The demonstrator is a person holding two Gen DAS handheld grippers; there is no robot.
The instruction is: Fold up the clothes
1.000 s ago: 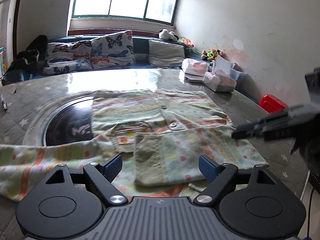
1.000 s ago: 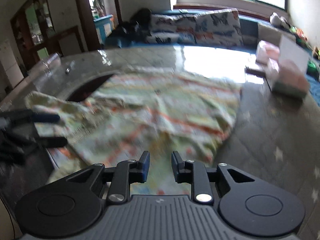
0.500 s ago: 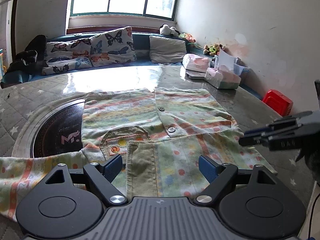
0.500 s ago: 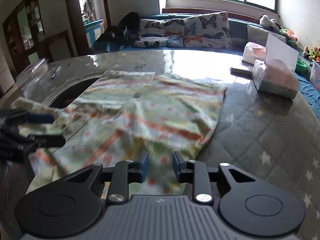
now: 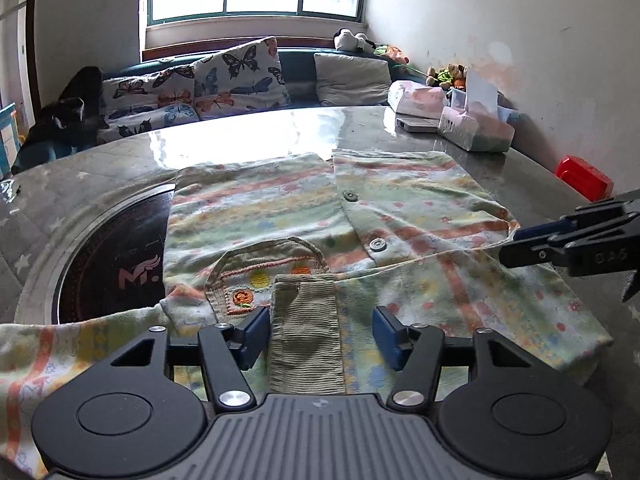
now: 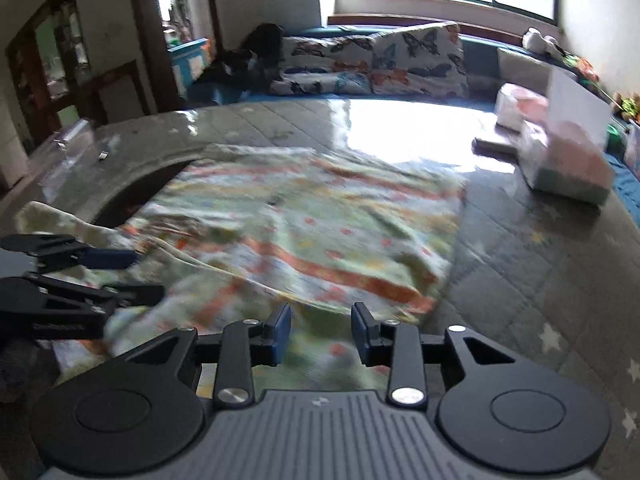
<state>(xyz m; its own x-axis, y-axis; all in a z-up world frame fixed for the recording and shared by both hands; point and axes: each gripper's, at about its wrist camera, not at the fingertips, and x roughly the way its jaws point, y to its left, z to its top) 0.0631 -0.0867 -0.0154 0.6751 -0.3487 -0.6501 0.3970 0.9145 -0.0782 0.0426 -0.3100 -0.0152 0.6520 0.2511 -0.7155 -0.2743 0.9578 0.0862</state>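
A small patterned shirt (image 5: 304, 216) with stripes, dots and buttons is spread flat on the grey quilted table (image 5: 100, 168), partly covering a dark round inset (image 5: 112, 264) in the tabletop. One sleeve, ending in a ribbed olive cuff (image 5: 306, 340), is laid inward across the front of the shirt, beside an embroidered pocket (image 5: 260, 276). The other sleeve is stretched out to the left along the table edge.

The left gripper (image 5: 320, 336) is held low over the near edge of the shirt, its jaws spread wide on either side of the cuff, with nothing gripped. The right gripper (image 6: 320, 332) is seen above the shirt's right side, its jaws parted and empty; in the left wrist view it (image 5: 516, 244) is placed just at the shirt's folded right edge, though contact cannot be judged. The right wrist view is blurred.

Tissue packs (image 5: 476, 128) are set at the far right of the table, and butterfly cushions (image 5: 236, 76) are lined along a bench under the window.
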